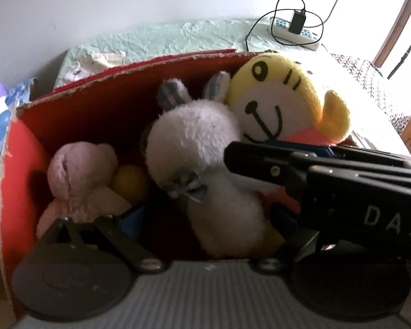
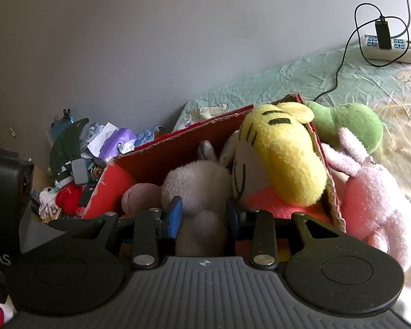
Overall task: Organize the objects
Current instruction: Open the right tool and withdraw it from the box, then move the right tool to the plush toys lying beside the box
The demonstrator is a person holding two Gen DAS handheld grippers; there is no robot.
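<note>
Straddling the white rabbit plush (image 2: 200, 192), the right gripper (image 2: 202, 213) has a blue pad on one side and a black pad on the other, both pressed against its body; judged a pinch on the plush, likely placing it, or about to let go of it, inside the red cardboard box (image 2: 150, 161). In the left wrist view the rabbit (image 1: 194, 137) stands upright in the middle of the box, checked ears up, blue bow at the neck.

Left gripper (image 1: 194, 219) sits low at the near edge of the box, fingers spread wide, holding nothing; one blue pad shows just below the pink bear. Probably steadying or waiting.

Box contents: pink bear plush (image 1: 79, 181) at left, a yellow ball (image 1: 130, 182) touching it, rabbit in the centre, yellow tiger plush (image 1: 282, 101) at right, leaning over the box wall. Box looks close to full, so sorting is well along.

Outside the box, right side: pink bunny plush (image 2: 375, 192) and green plush (image 2: 348, 120), touching each other, still to be packed.

Surface is a bed (image 2: 274, 82) with a wrinkled pale green sheet. Farther back, a power strip (image 2: 389, 49) with a black charger and looping cable. Clutter pile (image 2: 96, 148) on the floor to the left; plain grey wall behind.
</note>
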